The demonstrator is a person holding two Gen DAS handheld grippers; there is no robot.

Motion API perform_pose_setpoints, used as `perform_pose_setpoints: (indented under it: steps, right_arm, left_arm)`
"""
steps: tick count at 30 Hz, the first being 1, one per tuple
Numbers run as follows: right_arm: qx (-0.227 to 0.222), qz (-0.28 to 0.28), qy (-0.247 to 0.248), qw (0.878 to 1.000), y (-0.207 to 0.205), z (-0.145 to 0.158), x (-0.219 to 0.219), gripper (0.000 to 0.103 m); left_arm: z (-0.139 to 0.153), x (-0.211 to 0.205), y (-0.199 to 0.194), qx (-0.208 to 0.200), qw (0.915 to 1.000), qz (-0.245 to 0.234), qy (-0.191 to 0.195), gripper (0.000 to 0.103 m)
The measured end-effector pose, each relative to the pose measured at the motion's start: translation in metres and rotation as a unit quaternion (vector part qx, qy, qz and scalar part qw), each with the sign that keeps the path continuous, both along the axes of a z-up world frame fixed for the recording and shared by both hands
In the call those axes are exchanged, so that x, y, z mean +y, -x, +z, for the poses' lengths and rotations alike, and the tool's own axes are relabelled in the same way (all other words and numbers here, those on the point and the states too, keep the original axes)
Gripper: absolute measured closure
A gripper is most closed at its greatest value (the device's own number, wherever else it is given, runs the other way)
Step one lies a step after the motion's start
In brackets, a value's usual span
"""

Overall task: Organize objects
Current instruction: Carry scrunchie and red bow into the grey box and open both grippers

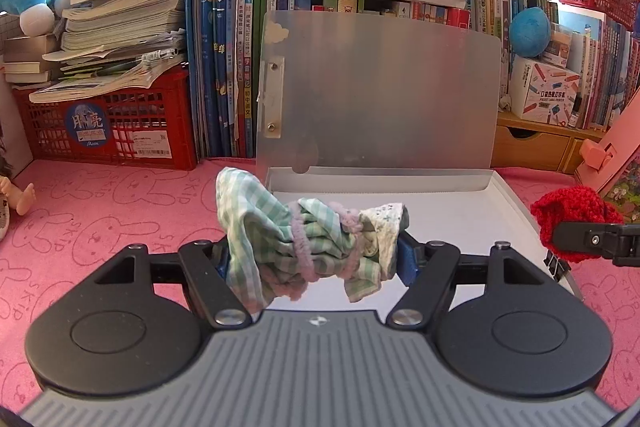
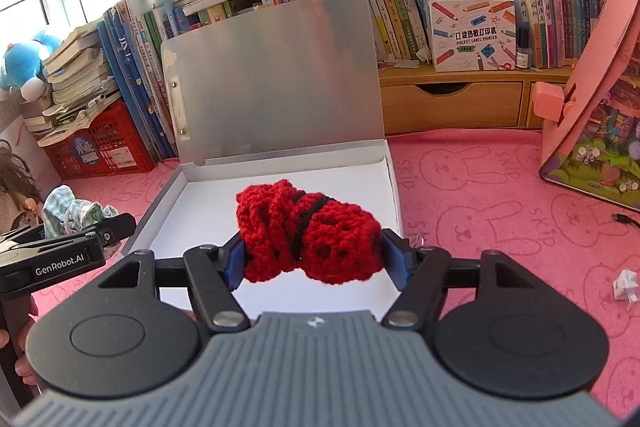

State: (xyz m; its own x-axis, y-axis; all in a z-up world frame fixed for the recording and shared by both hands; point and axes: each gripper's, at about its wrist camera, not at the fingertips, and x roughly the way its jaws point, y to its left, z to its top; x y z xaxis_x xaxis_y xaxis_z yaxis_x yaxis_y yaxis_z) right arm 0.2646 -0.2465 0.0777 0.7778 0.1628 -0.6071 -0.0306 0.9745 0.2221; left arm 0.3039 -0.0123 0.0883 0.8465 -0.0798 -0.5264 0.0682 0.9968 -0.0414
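Right hand-held gripper [image 2: 314, 253] clamped on a red crocheted bundle [image 2: 308, 233] with a black strand across it, held above the white floor of an open box [image 2: 192, 203]. Box lid [image 2: 272, 83] stands upright at 12 o'clock. Left hand-held gripper [image 2: 116, 227] enters at 9 o'clock, green checked cloth [image 2: 74, 209] at its tip; its grip not readable. Pink bunny-print desk [image 2: 500, 219] underneath. Crumpled white paper scrap [image 2: 626, 285] at 3 o'clock. Books and plush toys at rear.
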Motion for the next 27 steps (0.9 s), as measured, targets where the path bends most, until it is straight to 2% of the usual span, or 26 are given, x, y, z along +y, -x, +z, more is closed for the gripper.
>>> perform_pose_setpoints:
  steps: [3, 7, 11, 17, 21, 24, 26, 27]
  right_arm:
    - [0.012, -0.003, -0.013, 1.000, -0.021, -0.008, 0.002, 0.034]
    - [0.022, 0.000, 0.011, 1.000, -0.043, -0.020, 0.014, 0.034]
    - [0.034, 0.006, 0.013, 0.999, -0.057, -0.034, 0.022, 0.034]
    - [0.054, 0.012, 0.023, 0.998, -0.063, -0.054, 0.030, 0.034]
    - [0.052, 0.020, 0.041, 0.998, -0.064, -0.055, 0.038, 0.033]
    - [0.048, 0.023, 0.057, 0.997, -0.062, -0.057, 0.042, 0.031]
    - [0.045, 0.024, 0.061, 0.997, -0.061, -0.057, 0.045, 0.023]
    - [0.043, 0.026, 0.060, 0.997, -0.059, -0.057, 0.045, 0.023]
  left_arm:
    - [-0.009, -0.005, -0.022, 0.012, 0.9999, -0.004, -0.002, 0.028]
    - [-0.023, -0.011, -0.045, 0.023, 0.9995, -0.004, -0.021, 0.027]
    - [-0.041, -0.008, -0.059, 0.051, 0.9985, 0.001, -0.021, 0.027]
    - [-0.062, -0.009, -0.067, 0.080, 0.9959, -0.004, -0.042, 0.027]
    - [-0.071, -0.011, -0.069, 0.089, 0.9948, -0.009, -0.049, 0.027]
    - [-0.073, -0.017, -0.066, 0.087, 0.9938, -0.012, -0.068, 0.026]
    - [-0.072, -0.016, -0.064, 0.086, 0.9939, -0.012, -0.067, 0.024]
    - [-0.070, -0.016, -0.062, 0.085, 0.9942, -0.013, -0.064, 0.023]
